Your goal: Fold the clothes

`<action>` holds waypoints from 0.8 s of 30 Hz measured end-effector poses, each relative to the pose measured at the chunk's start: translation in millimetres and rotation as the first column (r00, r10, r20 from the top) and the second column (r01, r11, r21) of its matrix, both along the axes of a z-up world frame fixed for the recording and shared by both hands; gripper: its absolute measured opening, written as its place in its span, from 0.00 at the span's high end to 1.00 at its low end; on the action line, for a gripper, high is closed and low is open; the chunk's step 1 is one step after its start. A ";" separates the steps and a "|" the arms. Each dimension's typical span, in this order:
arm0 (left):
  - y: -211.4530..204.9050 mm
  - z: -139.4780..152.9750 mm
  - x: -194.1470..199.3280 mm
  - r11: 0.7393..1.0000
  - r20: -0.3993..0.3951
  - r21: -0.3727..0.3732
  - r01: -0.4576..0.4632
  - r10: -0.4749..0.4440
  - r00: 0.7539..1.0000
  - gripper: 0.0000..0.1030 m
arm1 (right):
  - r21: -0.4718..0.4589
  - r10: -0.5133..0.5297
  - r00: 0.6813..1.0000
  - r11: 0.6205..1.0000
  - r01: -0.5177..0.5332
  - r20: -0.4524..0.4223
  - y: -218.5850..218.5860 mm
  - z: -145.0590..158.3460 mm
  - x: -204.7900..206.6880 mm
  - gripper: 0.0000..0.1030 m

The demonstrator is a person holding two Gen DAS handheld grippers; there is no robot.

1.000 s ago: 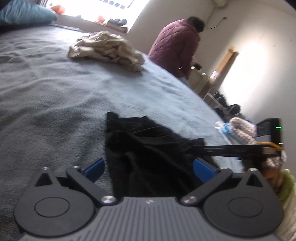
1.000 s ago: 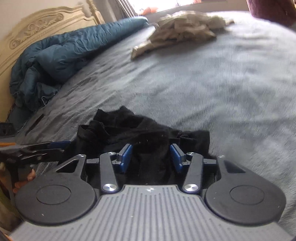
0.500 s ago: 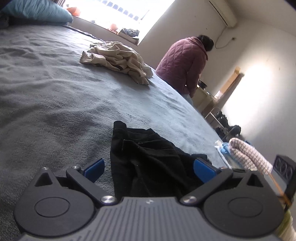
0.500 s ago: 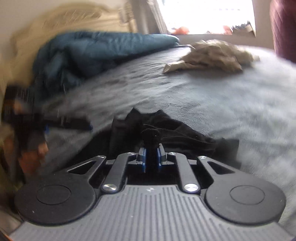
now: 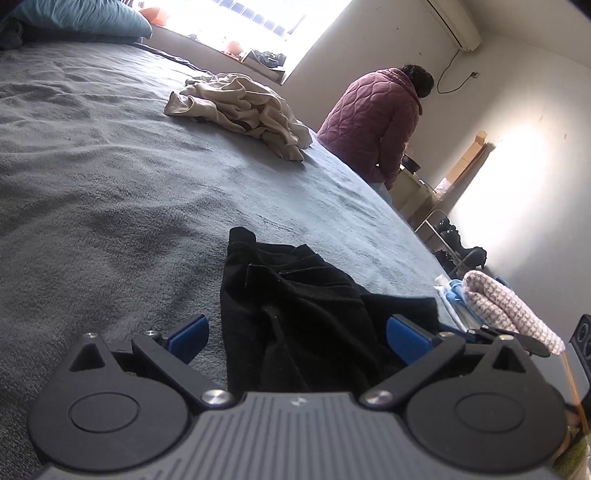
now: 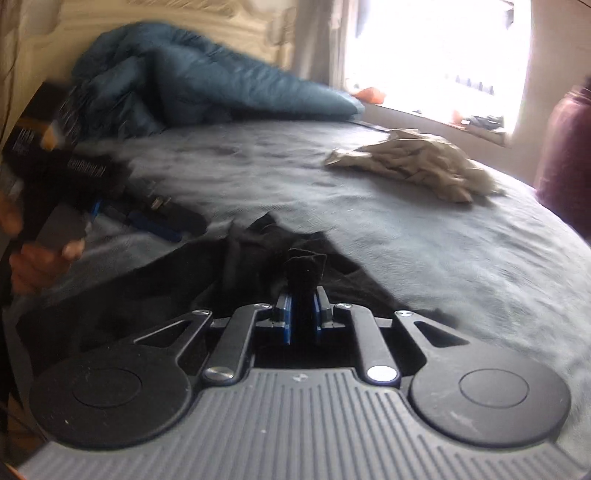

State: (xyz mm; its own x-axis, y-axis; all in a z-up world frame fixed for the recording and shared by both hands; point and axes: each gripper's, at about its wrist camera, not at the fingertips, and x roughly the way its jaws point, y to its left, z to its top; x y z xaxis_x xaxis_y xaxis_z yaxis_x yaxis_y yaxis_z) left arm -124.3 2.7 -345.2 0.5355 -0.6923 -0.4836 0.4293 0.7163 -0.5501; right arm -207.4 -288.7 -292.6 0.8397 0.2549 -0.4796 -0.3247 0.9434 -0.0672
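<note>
Right tongs (image 6: pixel 302 312) pinching black garment (image 6: pixel 258 258); left tongs (image 5: pixel 297 332) spread, only left view shows.

Domestic bedroom. A wide bed (image 5: pixel 147 177) under a grey blanket is shown filling most of both views; a carved pale headboard (image 6: pixel 184 22) and blue duvet (image 6: pixel 207 85) are seen upper left, a bright window (image 5: pixel 258 22) top centre, a wall air conditioner (image 5: pixel 454 26) upper right, crumpled beige clothing (image 5: pixel 240 107) on the blanket.

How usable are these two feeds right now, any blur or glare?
Left wrist view: sharp, but the window is blown out and the black garment shows little detail. Right wrist view: motion-blurred, worst at the left edge, window glaring.
</note>
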 end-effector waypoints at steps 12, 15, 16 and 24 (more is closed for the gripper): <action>-25.0 9.9 -9.9 0.997 0.063 0.064 0.039 -0.043 0.997 0.00 | 0.412 -0.269 0.951 0.858 0.307 -0.150 -92.4 -16.1 14.8 0.88; -28.4 9.4 -10.8 0.997 0.066 0.071 0.037 -0.042 0.997 0.00 | 0.498 -0.280 0.945 0.803 0.328 -0.171 -114.3 -18.1 0.6 0.88; -29.9 9.0 -10.9 0.996 0.067 0.077 0.035 -0.040 0.997 0.00 | 0.512 -0.267 0.947 0.797 0.321 -0.179 -116.5 -19.0 -2.5 0.88; -39.4 -2.4 -12.0 0.993 0.066 0.118 0.024 -0.032 0.997 0.00 | 0.466 -0.129 0.974 0.861 0.203 -0.185 -87.9 -15.4 -2.6 0.75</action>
